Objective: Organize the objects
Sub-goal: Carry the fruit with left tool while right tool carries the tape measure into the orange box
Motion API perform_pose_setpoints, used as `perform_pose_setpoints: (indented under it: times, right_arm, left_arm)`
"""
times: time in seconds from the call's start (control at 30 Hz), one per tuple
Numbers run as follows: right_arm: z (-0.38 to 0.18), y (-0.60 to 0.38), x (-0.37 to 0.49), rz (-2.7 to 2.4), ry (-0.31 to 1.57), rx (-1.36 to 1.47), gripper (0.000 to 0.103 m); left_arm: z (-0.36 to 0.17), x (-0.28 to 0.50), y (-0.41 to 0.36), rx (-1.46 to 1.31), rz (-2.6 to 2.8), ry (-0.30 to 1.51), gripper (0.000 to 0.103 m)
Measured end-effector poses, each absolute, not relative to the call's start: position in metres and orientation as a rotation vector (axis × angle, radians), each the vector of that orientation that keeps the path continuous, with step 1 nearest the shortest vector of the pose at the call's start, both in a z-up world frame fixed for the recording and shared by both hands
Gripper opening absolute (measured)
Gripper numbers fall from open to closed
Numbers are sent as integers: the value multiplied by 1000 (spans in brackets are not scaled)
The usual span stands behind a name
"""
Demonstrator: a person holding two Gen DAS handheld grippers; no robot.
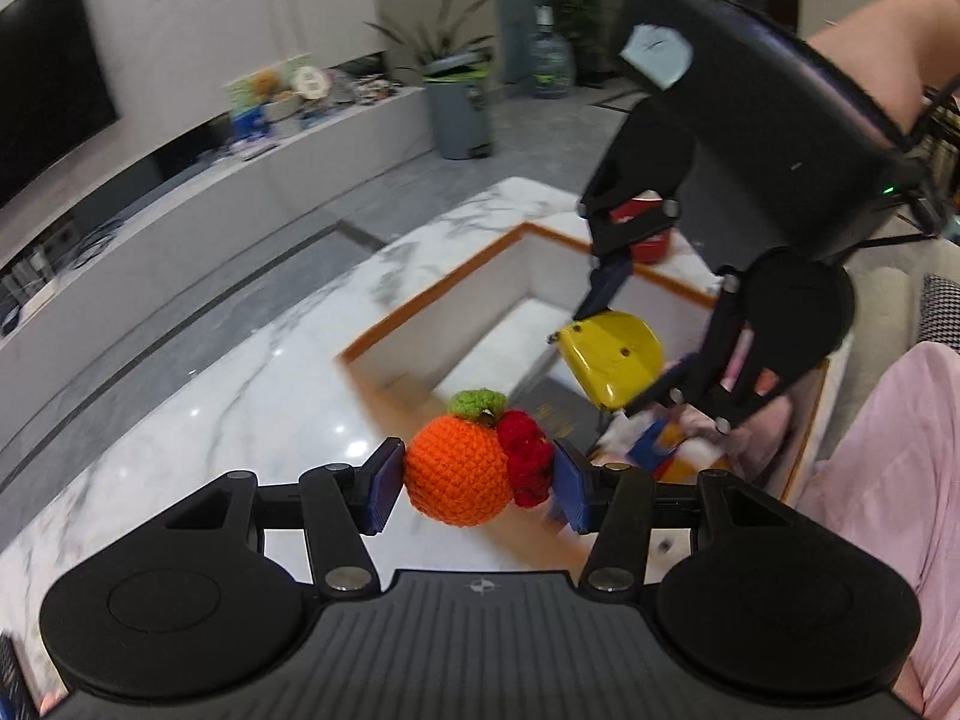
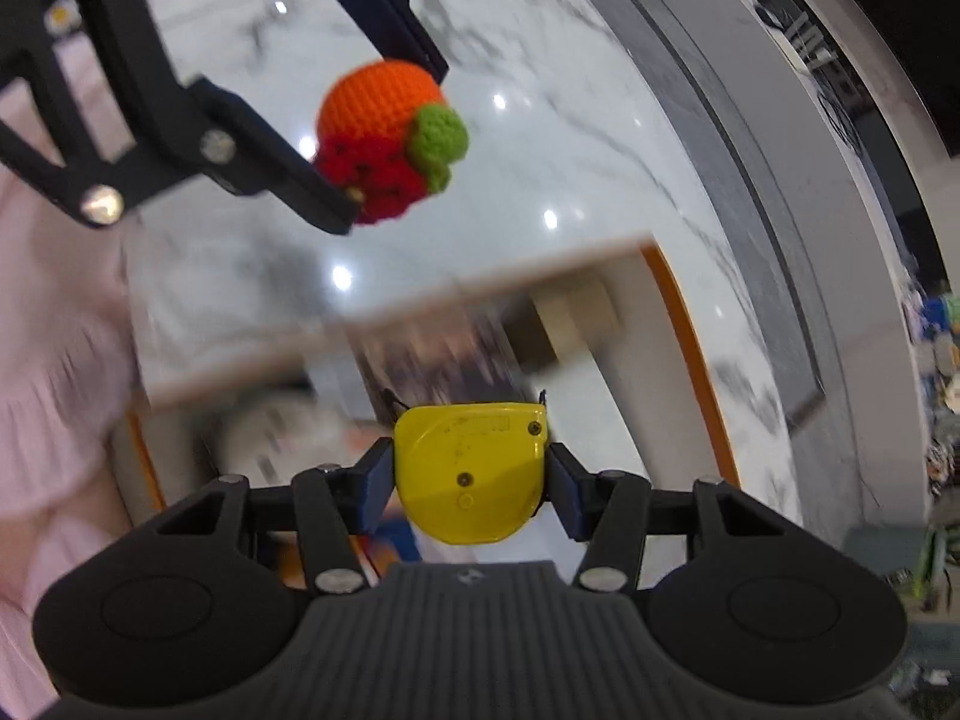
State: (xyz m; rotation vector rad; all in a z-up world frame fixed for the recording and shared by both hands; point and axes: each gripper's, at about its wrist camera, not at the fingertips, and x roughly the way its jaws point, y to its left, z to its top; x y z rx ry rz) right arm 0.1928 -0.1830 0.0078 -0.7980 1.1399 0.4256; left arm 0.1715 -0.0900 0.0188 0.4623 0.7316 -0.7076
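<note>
My left gripper [image 1: 477, 483] is shut on a crocheted orange fruit toy [image 1: 459, 471] with a green top and red berries, held in the air above the marble table. It also shows in the right wrist view [image 2: 384, 132], between the left gripper's fingers [image 2: 384, 12]. My right gripper [image 2: 471, 483] is shut on a yellow tape measure [image 2: 471, 474] and hangs over the orange-rimmed white storage box [image 2: 684, 336]. In the left wrist view the right gripper [image 1: 618, 360] holds the tape measure [image 1: 612, 357] above that box [image 1: 432, 300].
The box holds several items at its near end, among them blue and white things [image 1: 660, 444] and a dark book [image 1: 558, 414]. A red cup [image 1: 651, 243] stands beyond the box. The marble table [image 1: 240, 396] spreads left. A pink-clothed person [image 1: 882, 480] is at right.
</note>
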Motion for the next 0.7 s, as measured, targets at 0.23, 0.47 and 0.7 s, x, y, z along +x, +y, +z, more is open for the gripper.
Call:
perform_pose_setpoints:
  times: [0.23, 0.47, 0.7]
  right_arm:
    - [-27, -240, 192, 391, 1190, -898, 56]
    - [-71, -262, 224, 466, 1254, -931, 56]
    - [-96, -269, 246, 590, 1288, -947, 56]
  left_arm:
    - [-17, 205, -142, 522, -755, 773, 60]
    - [-51, 238, -160, 539, -753, 855, 60]
    - [-62, 249, -167, 535, -769, 890, 60]
